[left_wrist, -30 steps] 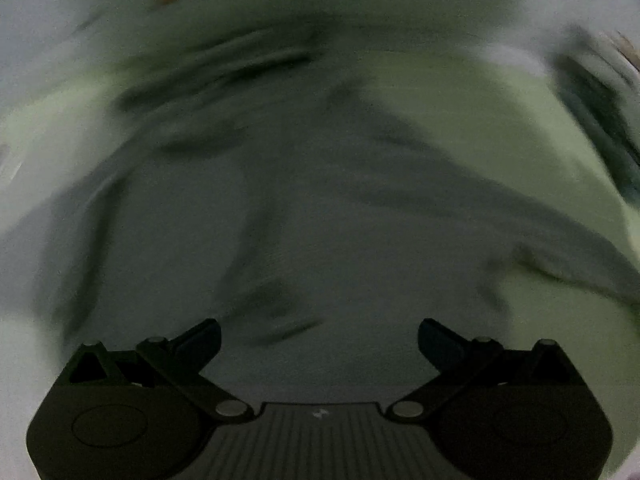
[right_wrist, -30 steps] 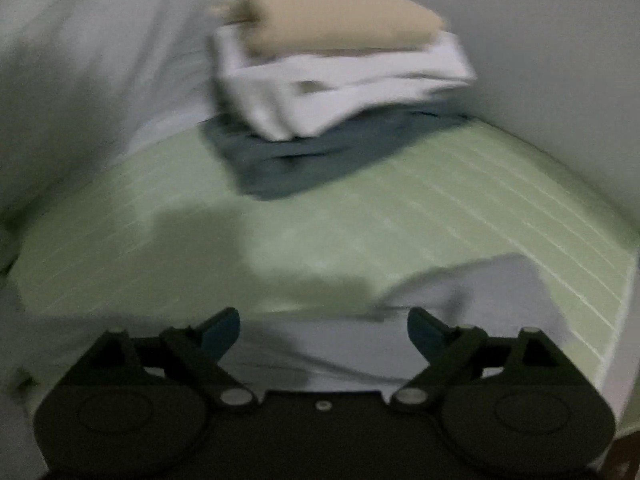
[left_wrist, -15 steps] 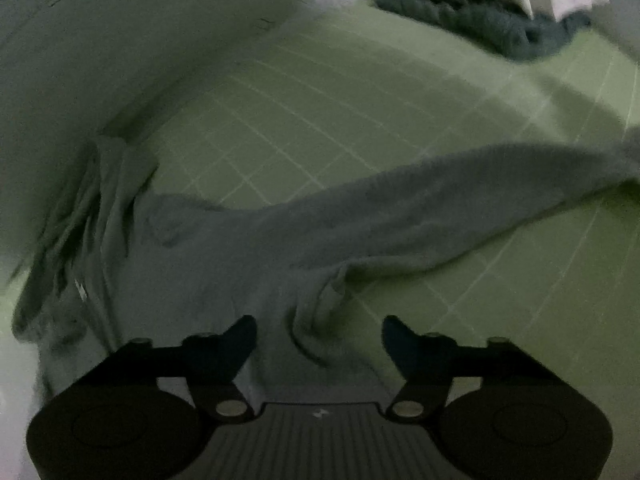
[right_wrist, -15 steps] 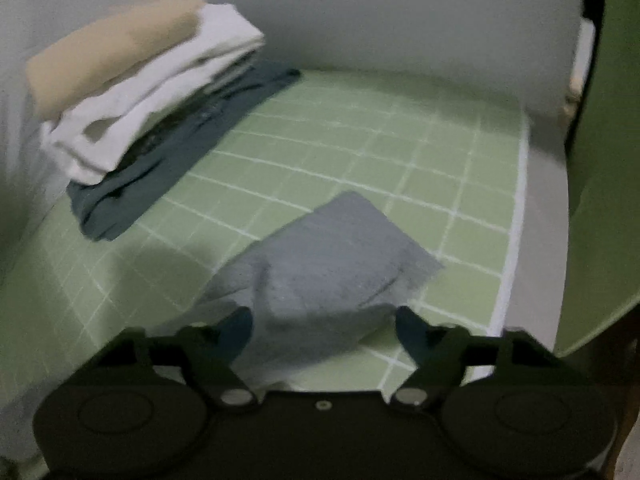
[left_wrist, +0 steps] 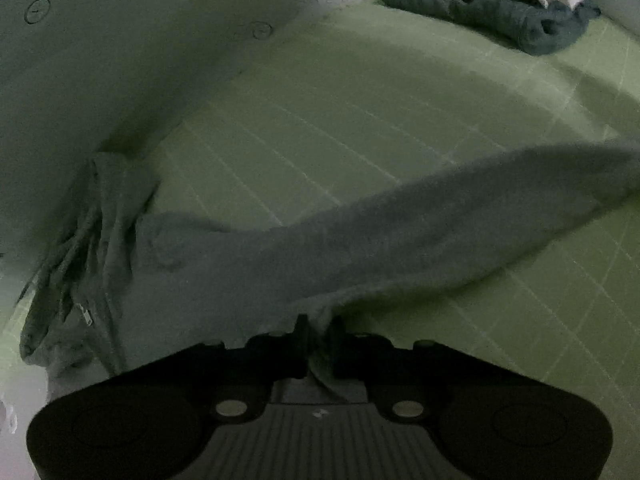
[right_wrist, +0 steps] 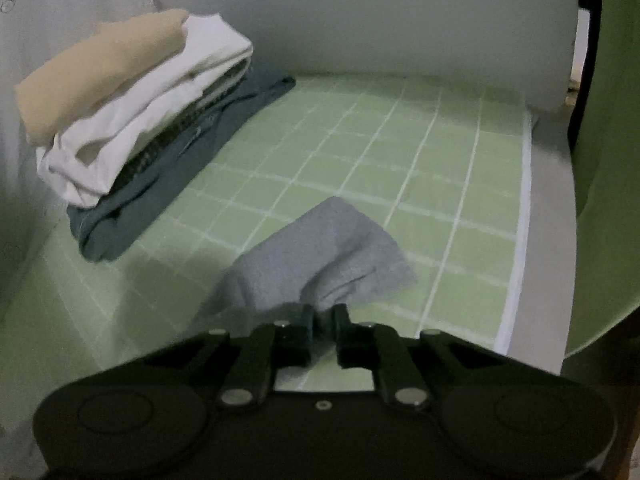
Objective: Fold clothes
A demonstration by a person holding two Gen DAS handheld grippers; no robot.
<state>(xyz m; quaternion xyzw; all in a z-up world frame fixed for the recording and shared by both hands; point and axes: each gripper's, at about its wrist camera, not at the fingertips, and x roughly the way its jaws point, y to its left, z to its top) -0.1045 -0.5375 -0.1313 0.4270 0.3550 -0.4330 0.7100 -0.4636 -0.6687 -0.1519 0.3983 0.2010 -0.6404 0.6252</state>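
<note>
A grey garment (left_wrist: 360, 240) lies spread on the green gridded mat (left_wrist: 360, 120), one long sleeve reaching to the right. My left gripper (left_wrist: 319, 326) is shut on a pinch of its cloth near the body. In the right wrist view, the sleeve end (right_wrist: 332, 248) bunches up off the mat (right_wrist: 400, 152), and my right gripper (right_wrist: 323, 320) is shut on it. The garment's far left part (left_wrist: 92, 240) is crumpled against the white wall.
A stack of folded clothes (right_wrist: 132, 120), tan on white on dark blue, sits at the mat's back left by the white wall (right_wrist: 360, 20); it also shows in the left wrist view as folded clothes (left_wrist: 500, 8). The mat's right edge (right_wrist: 520, 240) drops off.
Both grippers were open half a second ago and have now shut on the grey cloth. The right one pinches the sleeve end, which has bunched up; the left one pinches cloth near the body.
</note>
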